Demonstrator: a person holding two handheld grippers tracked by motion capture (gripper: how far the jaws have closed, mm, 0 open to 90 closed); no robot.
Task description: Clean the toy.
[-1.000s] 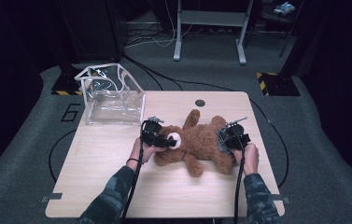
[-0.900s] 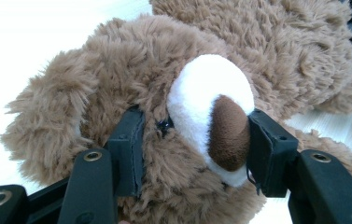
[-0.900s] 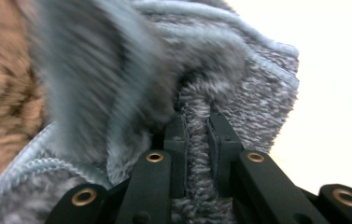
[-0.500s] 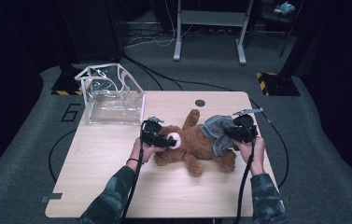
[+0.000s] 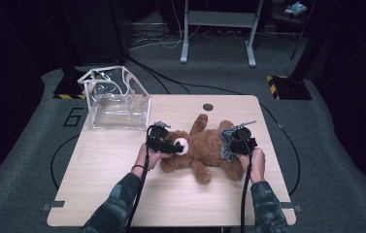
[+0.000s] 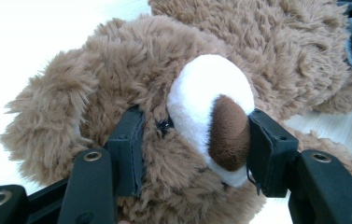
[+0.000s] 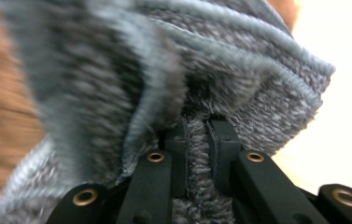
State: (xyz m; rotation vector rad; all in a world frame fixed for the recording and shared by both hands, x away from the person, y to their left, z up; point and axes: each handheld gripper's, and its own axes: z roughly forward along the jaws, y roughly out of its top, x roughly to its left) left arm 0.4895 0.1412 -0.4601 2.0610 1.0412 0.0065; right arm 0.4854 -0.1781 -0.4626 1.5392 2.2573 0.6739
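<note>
Now | I'm clamping left tongs (image 6: 194, 149) on teddy bear (image 5: 205, 148) head | right tongs (image 7: 201, 140) pinching grey knit garment (image 7: 239, 79) | dressing barely starting, table (image 5: 103, 165) centre.

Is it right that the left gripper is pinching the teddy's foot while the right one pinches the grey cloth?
Not quite. The left gripper is clamped on the teddy bear at its face, one jaw beside the nose, as the left gripper view shows. The right gripper does pinch the grey cloth.
</note>
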